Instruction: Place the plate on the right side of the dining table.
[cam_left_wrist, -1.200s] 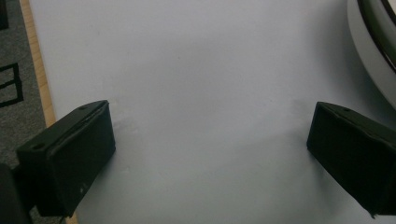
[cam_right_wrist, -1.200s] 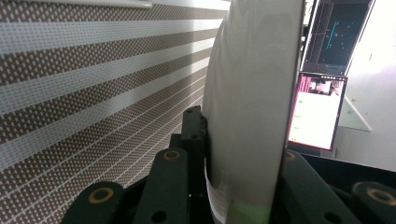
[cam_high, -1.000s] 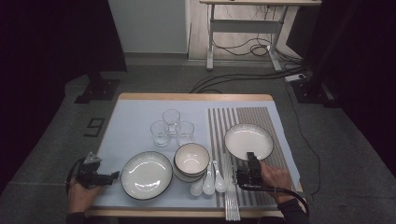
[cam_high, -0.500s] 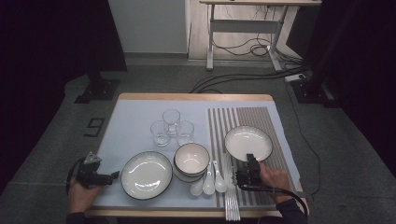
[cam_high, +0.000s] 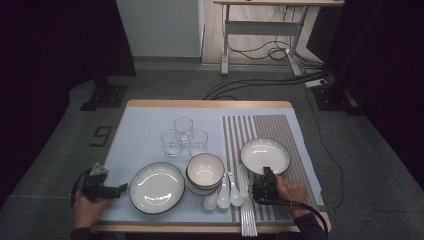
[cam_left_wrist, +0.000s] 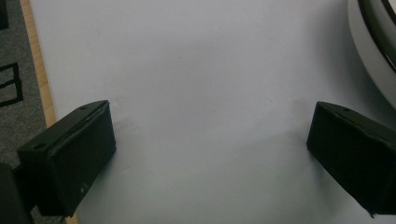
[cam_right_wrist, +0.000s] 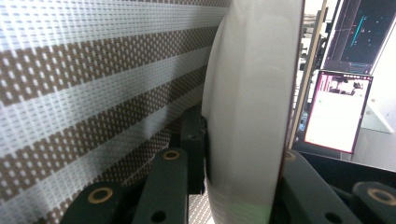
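Observation:
A white dark-rimmed plate lies on the striped mat at the right. My right gripper is shut on its near rim. In the right gripper view the plate stands edge-on between the jaws of that gripper, close over the brown-and-white weave. My left gripper rests at the table's front left, open, its jaws wide apart over bare pale mat. A second white plate lies just to its right, its rim showing in the left gripper view.
Stacked bowls sit mid-table with three white spoons in front. Three glasses stand behind them. Chopsticks lie along the striped mat's left edge. A wooden table border runs beside the left jaw.
The right gripper and the plate's near rim have come down slightly toward the mat. The left gripper has stayed where it was.

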